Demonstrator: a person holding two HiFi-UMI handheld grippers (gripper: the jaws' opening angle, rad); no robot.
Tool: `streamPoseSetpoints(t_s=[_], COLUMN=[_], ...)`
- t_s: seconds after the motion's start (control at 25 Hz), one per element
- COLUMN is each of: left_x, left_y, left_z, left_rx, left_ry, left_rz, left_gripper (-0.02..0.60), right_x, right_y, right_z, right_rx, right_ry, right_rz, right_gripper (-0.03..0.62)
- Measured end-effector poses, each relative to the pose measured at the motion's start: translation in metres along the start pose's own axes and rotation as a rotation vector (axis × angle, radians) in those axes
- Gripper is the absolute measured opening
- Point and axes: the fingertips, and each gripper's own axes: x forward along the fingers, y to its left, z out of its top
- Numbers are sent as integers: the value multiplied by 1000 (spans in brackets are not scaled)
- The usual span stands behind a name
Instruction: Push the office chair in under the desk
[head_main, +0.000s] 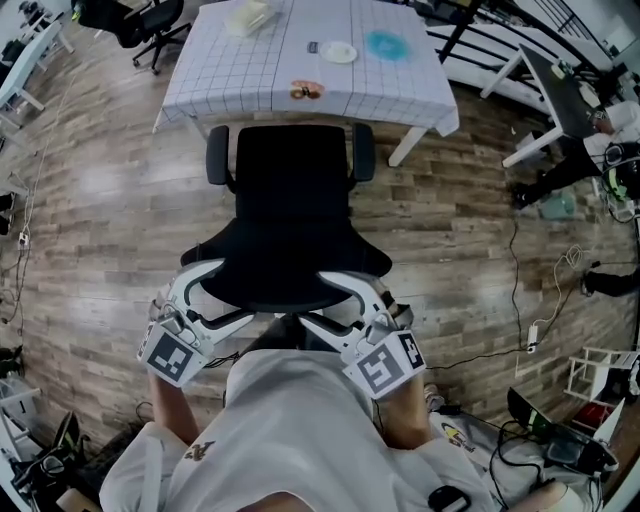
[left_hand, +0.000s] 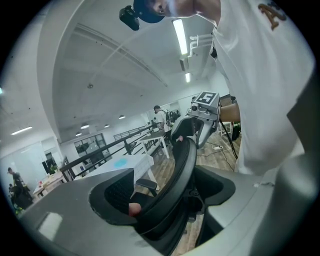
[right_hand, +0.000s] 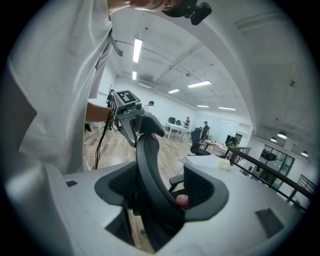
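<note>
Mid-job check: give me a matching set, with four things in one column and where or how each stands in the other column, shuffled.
Things:
1. office chair
2. left gripper
3. white plate
4. blue item

Places or states:
a. on the desk, right of the white plate
b. shut on the left edge of the backrest
c. in front of the desk, not yet under it
d. on the desk, left of the blue item

Pairs: 1-c; 2-b; 3-d; 4-a
</note>
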Motion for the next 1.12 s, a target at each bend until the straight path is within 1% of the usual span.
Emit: streamPoseSetpoints(t_s=[0.16, 0.32, 0.52, 0.72, 0.96, 1.12], left_x=[3, 5, 7, 7, 9, 10], left_y=[5, 11, 16, 22, 30, 37], left_z=[-1, -2, -2, -9, -7, -8], left_rx=[-8, -6, -6, -10, 1, 7], left_ry=[-23, -14, -33, -26, -52, -42], left_rz=[-7, -7, -21, -35, -48, -49], left_gripper=[380, 380, 379, 380, 380, 382], right_x=[3, 7, 9, 15, 20, 24], right_y=[-7, -12, -17, -20, -25, -30], right_z=[0, -2, -1, -1, -2, -1], right_rx=[0, 8, 12, 26, 40, 42], right_ry=[2, 7, 7, 18, 27, 27], right_rz=[-1, -3, -8, 2, 7, 1], right_gripper=[301, 302, 303, 302, 304, 304])
